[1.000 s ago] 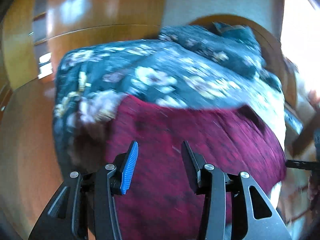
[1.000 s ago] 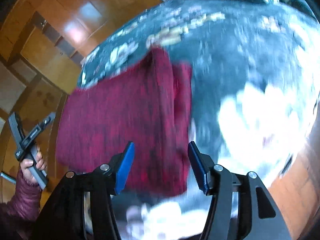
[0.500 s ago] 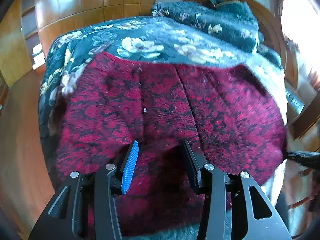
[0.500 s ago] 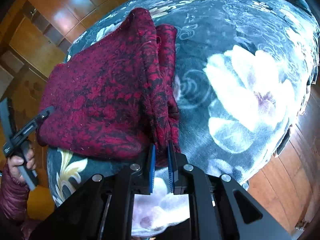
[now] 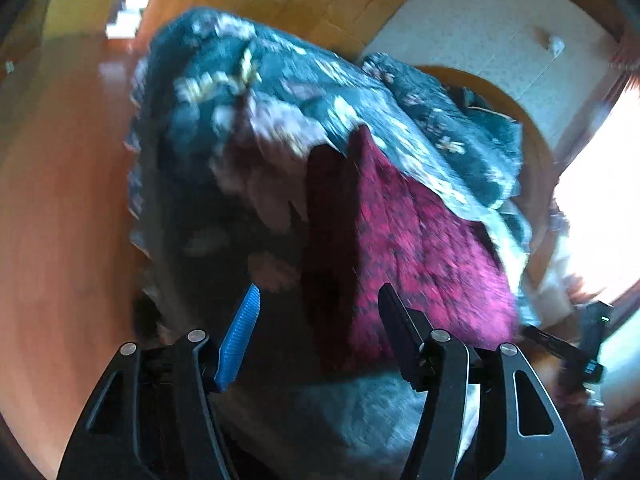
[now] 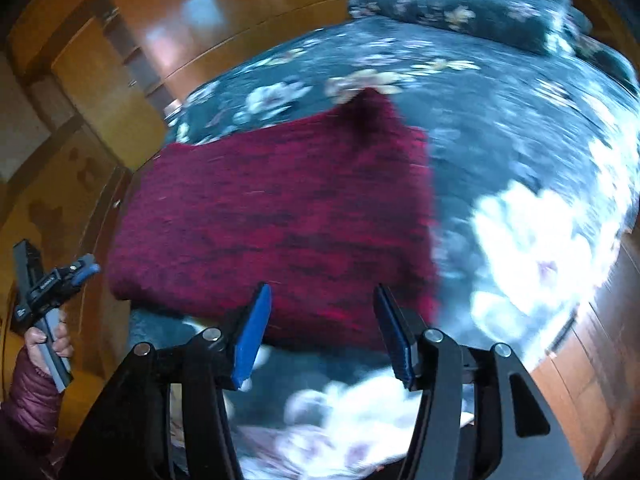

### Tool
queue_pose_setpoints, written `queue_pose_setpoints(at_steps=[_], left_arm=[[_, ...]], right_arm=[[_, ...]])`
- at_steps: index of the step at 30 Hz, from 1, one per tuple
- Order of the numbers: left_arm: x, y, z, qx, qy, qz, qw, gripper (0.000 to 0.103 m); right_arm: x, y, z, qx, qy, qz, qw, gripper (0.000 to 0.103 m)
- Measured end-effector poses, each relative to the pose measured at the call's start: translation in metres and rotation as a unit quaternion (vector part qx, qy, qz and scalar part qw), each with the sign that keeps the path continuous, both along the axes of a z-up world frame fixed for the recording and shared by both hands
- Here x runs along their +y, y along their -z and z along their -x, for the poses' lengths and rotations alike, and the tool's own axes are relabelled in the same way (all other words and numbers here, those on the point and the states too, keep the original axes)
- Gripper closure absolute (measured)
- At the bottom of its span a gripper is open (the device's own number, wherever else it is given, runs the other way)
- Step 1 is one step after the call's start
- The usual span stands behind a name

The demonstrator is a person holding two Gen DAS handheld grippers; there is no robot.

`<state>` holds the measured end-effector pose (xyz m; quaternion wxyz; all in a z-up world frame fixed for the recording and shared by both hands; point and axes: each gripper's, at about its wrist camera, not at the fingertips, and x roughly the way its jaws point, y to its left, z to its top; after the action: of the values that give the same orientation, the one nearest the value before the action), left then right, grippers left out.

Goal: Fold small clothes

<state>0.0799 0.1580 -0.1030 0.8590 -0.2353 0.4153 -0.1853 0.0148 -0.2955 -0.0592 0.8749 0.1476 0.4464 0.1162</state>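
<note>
Right wrist — floral bedspread (image 6: 500,128); wooden wardrobe (image 6: 100,92)

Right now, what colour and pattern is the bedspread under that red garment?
Dark teal bedspread with pale, whitish flowers, clearest in the right wrist view.

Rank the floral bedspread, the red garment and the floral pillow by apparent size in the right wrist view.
1. floral bedspread
2. red garment
3. floral pillow, though it lies farthest from the camera, so it looks smaller than it is.
</note>
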Motion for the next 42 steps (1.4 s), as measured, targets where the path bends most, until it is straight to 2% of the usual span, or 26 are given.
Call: queue_pose_setpoints(at_steps=[4, 5, 6, 7, 10, 12, 15, 17, 19, 21, 28, 30, 31, 32, 36, 42], left_arm=[[-0.012, 0.017, -0.007, 0.022, 0.024, 0.052, 0.9981, 0.043], [-0.018, 0.022, -0.009, 0.029, 0.033, 0.062, 0.9971, 0.048], [-0.022, 0.023, -0.01, 0.029, 0.041, 0.064, 0.9967, 0.061], [-0.026, 0.023, -0.011, 0.029, 0.049, 0.055, 0.9969, 0.088], [-0.023, 0.011, -0.002, 0.01, 0.049, 0.052, 0.9974, 0.092], [-0.023, 0.004, 0.003, 0.006, 0.056, 0.014, 0.9983, 0.092], [-0.034, 0.023, -0.003, 0.037, 0.068, -0.054, 0.9955, 0.092], [-0.038, 0.036, -0.005, 0.054, 0.066, -0.065, 0.9942, 0.091], [-0.04, 0.032, -0.003, 0.057, 0.049, -0.065, 0.995, 0.088], [-0.041, 0.017, 0.002, 0.041, 0.025, -0.084, 0.9953, 0.081], [-0.066, -0.041, -0.003, -0.038, 0.002, -0.158, 0.9866, 0.08], [-0.076, -0.055, -0.007, -0.061, -0.003, -0.179, 0.9819, 0.072], [-0.081, -0.061, -0.009, -0.073, -0.004, -0.187, 0.9796, 0.061], [-0.087, -0.066, -0.01, -0.086, -0.004, -0.194, 0.9773, 0.055], [-0.102, -0.075, -0.017, -0.109, 0.001, -0.222, 0.9689, 0.053], [-0.116, -0.074, -0.031, -0.114, 0.012, -0.248, 0.962, 0.053]], right_arm=[[0.035, 0.006, -0.02, 0.005, -0.026, 0.009, 1.0, 0.049], [0.043, 0.009, -0.026, 0.009, -0.032, 0.009, 0.999, 0.049], [0.048, 0.011, -0.029, 0.011, -0.034, 0.013, 0.999, 0.049], [0.053, 0.014, -0.032, 0.013, -0.035, 0.02, 0.999, 0.049], [0.057, 0.026, -0.04, 0.025, -0.032, 0.042, 0.998, 0.05], [0.052, 0.031, -0.038, 0.034, -0.029, 0.044, 0.998, 0.05], [0.044, 0.049, -0.036, 0.056, -0.026, 0.061, 0.996, 0.05], [0.038, 0.061, -0.037, 0.06, -0.025, 0.046, 0.997, 0.05], [0.035, 0.066, -0.037, 0.056, -0.021, 0.035, 0.998, 0.05], [0.035, 0.065, -0.038, 0.054, -0.021, 0.039, 0.998, 0.05], [0.035, 0.061, -0.034, 0.051, -0.021, 0.031, 0.998, 0.049], [0.033, 0.057, -0.032, 0.051, -0.021, 0.03, 0.998, 0.047], [0.033, 0.052, -0.031, 0.049, -0.023, 0.028, 0.998, 0.044], [0.033, 0.048, -0.029, 0.047, -0.024, 0.029, 0.998, 0.041], [0.03, 0.03, -0.028, 0.03, -0.023, 0.036, 0.999, 0.039], [0.02, 0.006, -0.043, 0.004, -0.005, 0.037, 0.999, 0.036]])
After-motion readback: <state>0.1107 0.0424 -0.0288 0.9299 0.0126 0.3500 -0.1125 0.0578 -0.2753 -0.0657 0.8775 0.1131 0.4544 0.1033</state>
